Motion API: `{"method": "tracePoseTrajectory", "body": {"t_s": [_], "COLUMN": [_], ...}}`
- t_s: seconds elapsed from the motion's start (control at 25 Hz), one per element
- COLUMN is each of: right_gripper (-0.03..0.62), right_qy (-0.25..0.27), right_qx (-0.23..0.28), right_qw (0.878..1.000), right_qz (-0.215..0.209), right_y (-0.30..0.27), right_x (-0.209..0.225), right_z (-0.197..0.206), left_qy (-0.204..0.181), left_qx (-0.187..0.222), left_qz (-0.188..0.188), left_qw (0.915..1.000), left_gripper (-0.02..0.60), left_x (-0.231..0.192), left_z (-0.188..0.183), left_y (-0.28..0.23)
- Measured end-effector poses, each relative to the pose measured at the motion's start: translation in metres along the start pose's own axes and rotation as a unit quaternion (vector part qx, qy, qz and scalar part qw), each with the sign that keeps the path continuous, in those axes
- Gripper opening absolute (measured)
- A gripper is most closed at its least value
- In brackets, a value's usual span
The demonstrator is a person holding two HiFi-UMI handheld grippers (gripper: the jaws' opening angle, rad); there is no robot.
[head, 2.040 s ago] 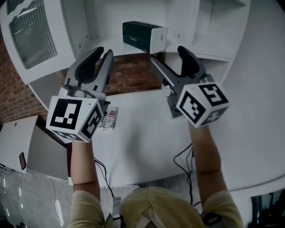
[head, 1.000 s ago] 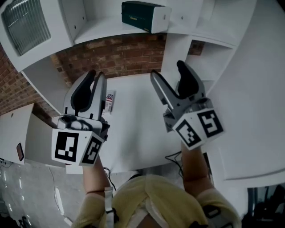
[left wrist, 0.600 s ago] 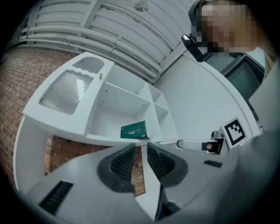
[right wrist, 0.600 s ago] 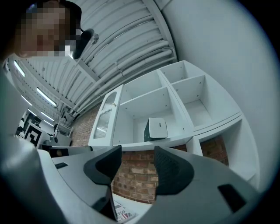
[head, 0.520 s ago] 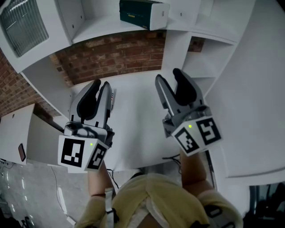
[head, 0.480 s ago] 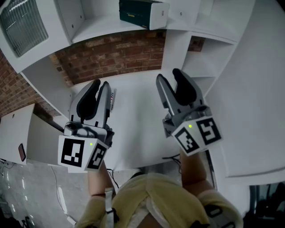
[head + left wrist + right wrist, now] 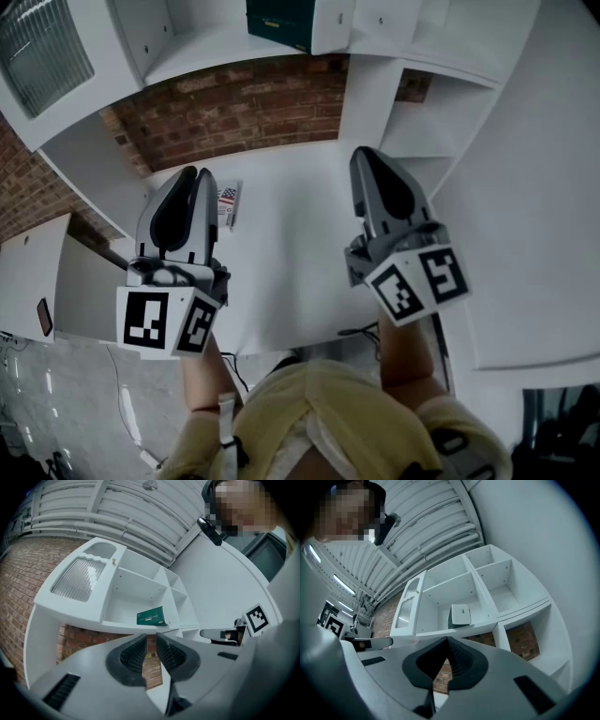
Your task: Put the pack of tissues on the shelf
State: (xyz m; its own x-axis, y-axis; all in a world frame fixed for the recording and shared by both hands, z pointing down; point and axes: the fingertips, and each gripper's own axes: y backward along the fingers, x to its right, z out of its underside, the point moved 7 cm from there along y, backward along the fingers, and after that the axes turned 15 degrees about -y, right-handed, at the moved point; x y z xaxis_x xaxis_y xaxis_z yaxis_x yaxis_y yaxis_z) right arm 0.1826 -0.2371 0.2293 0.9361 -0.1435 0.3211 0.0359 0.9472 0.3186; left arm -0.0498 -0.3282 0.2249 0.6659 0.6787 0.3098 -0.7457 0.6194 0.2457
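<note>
The pack of tissues [image 7: 292, 19], a dark green box with a white end, lies on the white shelf [image 7: 202, 52] at the top of the head view. It also shows in the left gripper view as the green pack [image 7: 151, 617] and in the right gripper view as the white-ended pack [image 7: 459, 615]. My left gripper [image 7: 191, 176] hangs over the white table [image 7: 291, 253], shut with nothing in it. My right gripper [image 7: 367, 156] is held beside it, also shut and empty. Both stand well short of the shelf, with the left gripper [image 7: 151, 639] and the right gripper [image 7: 446, 641] pointing up at it.
A small printed card [image 7: 228, 201] lies on the table by the left gripper's tip. The shelf unit has a ribbed glass door [image 7: 37, 47] at the left and open compartments [image 7: 422, 122] at the right. Brick wall [image 7: 244, 108] shows behind. A dark phone [image 7: 44, 317] lies at far left.
The right gripper's jaws have closed from wide open, and the left jaws have closed their small gap. Both grippers have drawn back from the shelf; the pack stays there.
</note>
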Motion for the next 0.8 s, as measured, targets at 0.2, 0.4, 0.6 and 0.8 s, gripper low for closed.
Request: {"method": "tracePoseTrajectory", "body": {"t_s": [0.2,0.4,0.6,0.8], "right_gripper": [0.002,0.002,0.002,0.002], "right_qy": [0.001,-0.005,-0.031,-0.037], "right_qx": [-0.004,-0.003,-0.013,-0.016], "right_qw": [1.000,1.000,0.999,0.999], "right_qz": [0.001,0.003,-0.003,-0.001], "right_y": [-0.0006,0.0001,-0.0007,0.0023], "right_x": [0.0026,0.0023,0.0055,0.0068], "right_z": [0.0014,0.0012,0.0056,0.0064], "left_qy": [0.004,0.003,-0.006,-0.018], "left_qx": [-0.009,-0.015,-0.026,-0.034], "left_qz": [-0.010,-0.009,-0.006,-0.010], "left_qw": [0.9999,0.9998,0.9996,0.9992], "left_gripper": [0.063,0.063,0.062,0.063], "left_x": [-0.0046,-0.0050,-0.0040,-0.0040], "left_z": [0.0045,0.0048,0.0065,0.0045], "left_y": [0.0010,0.0019,0.0027,0.0057]}}
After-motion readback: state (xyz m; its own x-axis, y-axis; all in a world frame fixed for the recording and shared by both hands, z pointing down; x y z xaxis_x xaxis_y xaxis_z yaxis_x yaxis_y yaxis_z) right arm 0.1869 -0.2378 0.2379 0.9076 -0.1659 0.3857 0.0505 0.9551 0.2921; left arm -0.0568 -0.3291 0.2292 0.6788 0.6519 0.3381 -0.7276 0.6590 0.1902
